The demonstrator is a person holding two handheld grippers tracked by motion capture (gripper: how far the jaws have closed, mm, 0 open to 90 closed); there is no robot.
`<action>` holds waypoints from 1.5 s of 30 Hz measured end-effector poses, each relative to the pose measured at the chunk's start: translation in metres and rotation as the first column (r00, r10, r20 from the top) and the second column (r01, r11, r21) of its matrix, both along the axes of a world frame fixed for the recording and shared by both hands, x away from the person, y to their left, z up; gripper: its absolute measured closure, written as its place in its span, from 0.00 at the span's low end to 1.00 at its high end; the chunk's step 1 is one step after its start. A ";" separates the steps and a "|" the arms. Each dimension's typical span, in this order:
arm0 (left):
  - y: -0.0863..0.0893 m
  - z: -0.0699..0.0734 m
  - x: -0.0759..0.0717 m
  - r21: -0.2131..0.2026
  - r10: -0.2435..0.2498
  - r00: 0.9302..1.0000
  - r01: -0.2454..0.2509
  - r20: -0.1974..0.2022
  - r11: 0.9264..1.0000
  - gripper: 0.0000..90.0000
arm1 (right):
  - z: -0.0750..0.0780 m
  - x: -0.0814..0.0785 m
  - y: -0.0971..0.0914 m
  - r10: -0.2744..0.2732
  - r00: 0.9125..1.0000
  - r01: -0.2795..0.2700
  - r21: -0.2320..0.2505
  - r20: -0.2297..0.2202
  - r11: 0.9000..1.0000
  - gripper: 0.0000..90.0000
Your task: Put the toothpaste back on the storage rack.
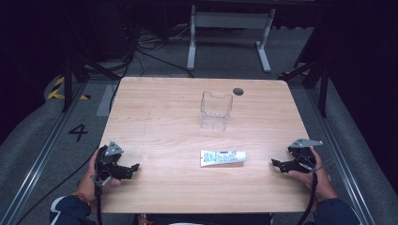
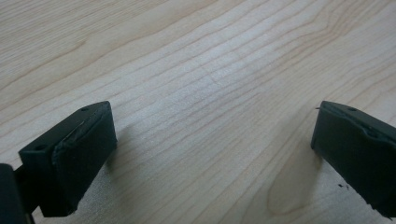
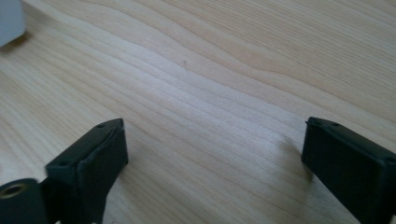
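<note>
**Both grippers parked, tube waiting in the middle**

So from where I'm standing, the toothpaste tube (image 1: 223,157) is lying flat on the wooden table (image 1: 155,108), cap end pointing toward the right side, near the front and roughly midway between the two hands. The clear plastic bin (image 1: 216,109) stands upright further back, well apart from the tube.

The left gripper (image 1: 133,167) rests at the front left edge, jaws spread wide with nothing but bare wood between them. Same story for the right gripper (image 1: 277,163) at the front right: jaws wide apart, holding nothing, tips aimed in at the tube.

My guess is the job is tube into bin, and nobody's started reaching yet. The right one looks better placed since it already faces the cap end. If it were me: come in low and level, straddle the tube across its narrow width somewhere around the middle rather than the floppy crimped end, and close gently so it doesn't squirt or skid away. Then lift clear before swinging over the bin's rim.
</note>
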State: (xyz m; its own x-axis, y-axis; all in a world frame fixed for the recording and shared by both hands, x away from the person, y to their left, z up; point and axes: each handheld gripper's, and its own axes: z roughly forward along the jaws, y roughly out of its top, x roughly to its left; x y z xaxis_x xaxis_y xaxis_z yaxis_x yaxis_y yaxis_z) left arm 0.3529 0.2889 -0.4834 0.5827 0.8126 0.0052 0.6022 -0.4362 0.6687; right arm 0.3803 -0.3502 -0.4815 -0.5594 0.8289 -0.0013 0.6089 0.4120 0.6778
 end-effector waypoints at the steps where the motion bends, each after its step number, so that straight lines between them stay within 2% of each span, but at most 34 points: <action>1: 0.000 0.000 0.000 0.005 0.000 1.000 0.000 0.000 1.000 0.01 | 0.002 -0.001 0.001 0.025 1.000 -0.025 0.003 -0.002 1.000 0.18; 5: 0.000 0.000 0.000 -0.004 0.002 1.000 -0.002 -0.007 1.000 0.01 | 0.007 -0.001 0.008 0.087 0.996 -0.087 0.005 -0.031 0.996 0.20; 10: 0.000 0.000 0.000 -0.005 0.006 1.000 -0.006 -0.008 1.000 0.00 | 0.016 -0.004 0.022 0.164 0.986 -0.165 -0.014 -0.024 0.986 0.24; 16: 0.000 0.000 0.000 -0.006 0.011 1.000 -0.011 -0.009 1.000 0.00 | 0.025 -0.006 0.035 0.216 0.976 -0.216 -0.027 -0.008 0.976 0.24; 18: 0.000 0.000 0.000 -0.006 0.012 1.000 -0.012 -0.009 1.000 0.01 | 0.032 -0.007 0.043 0.247 0.969 -0.246 -0.028 0.001 0.969 0.24; 22: -0.001 0.000 0.000 -0.006 0.012 1.000 -0.012 -0.008 1.000 0.00 | 0.036 -0.007 0.051 0.272 0.962 -0.271 -0.039 0.008 0.962 0.24; 24: -0.001 0.000 0.000 -0.006 0.012 1.000 -0.012 -0.008 1.000 0.00 | 0.041 -0.007 0.059 0.298 0.954 -0.297 -0.043 0.016 0.954 0.24; 25: -0.001 0.000 0.000 -0.006 0.012 1.000 -0.012 -0.008 1.000 0.01 | 0.041 -0.007 0.059 0.298 0.954 -0.297 -0.043 0.016 0.954 0.24; 26: -0.001 0.000 0.000 -0.006 0.012 1.000 -0.012 -0.008 1.000 0.00 | 0.044 -0.006 0.065 0.315 0.949 -0.314 -0.042 0.017 0.948 0.24; 27: 0.000 0.000 0.000 -0.006 0.012 1.000 -0.012 -0.008 1.000 0.00 | 0.044 -0.006 0.065 0.315 0.949 -0.314 -0.042 0.017 0.948 0.24; 29: -0.001 0.000 0.000 -0.006 0.012 1.000 -0.012 -0.008 1.000 0.00 | 0.046 -0.006 0.073 0.343 0.939 -0.342 -0.053 0.013 0.938 0.25; 30: 0.000 0.000 0.000 -0.006 0.012 1.000 -0.012 -0.008 1.000 0.01 | 0.048 -0.005 0.079 0.363 0.932 -0.362 -0.062 0.013 0.930 0.25; 31: 0.000 0.000 0.000 -0.006 0.012 1.000 -0.012 -0.008 1.000 0.00 | 0.048 -0.005 0.079 0.363 0.932 -0.362 -0.062 0.013 0.930 0.25; 33: 0.000 0.000 0.000 -0.006 0.012 1.000 -0.012 -0.008 1.000 0.01 | 0.050 -0.003 0.089 0.399 0.917 -0.398 -0.059 0.005 0.915 0.26; 37: 0.000 0.000 0.000 -0.006 0.012 1.000 -0.012 -0.008 1.000 0.01 | 0.054 0.002 0.104 0.443 0.896 -0.442 -0.060 0.002 0.895 0.26; 41: 0.000 0.000 0.000 -0.006 0.012 1.000 -0.012 -0.008 1.000 0.00 | 0.058 0.004 0.120 0.472 0.882 -0.471 -0.086 -0.003 0.878 0.26; 45: 0.000 0.000 0.000 -0.006 0.012 1.000 -0.012 -0.008 1.000 0.01 | 0.060 0.007 0.136 0.506 0.863 -0.504 -0.107 -0.015 0.857 0.26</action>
State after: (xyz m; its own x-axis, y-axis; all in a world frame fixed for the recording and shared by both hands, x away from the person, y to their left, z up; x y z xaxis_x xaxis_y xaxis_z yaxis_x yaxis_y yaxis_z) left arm 0.3524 0.2885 -0.4835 0.5730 0.8196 -0.0039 0.6125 -0.4250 0.6665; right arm 0.3874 -0.2147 -0.4217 -0.9004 0.4274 -0.0811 0.2899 0.7285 0.6206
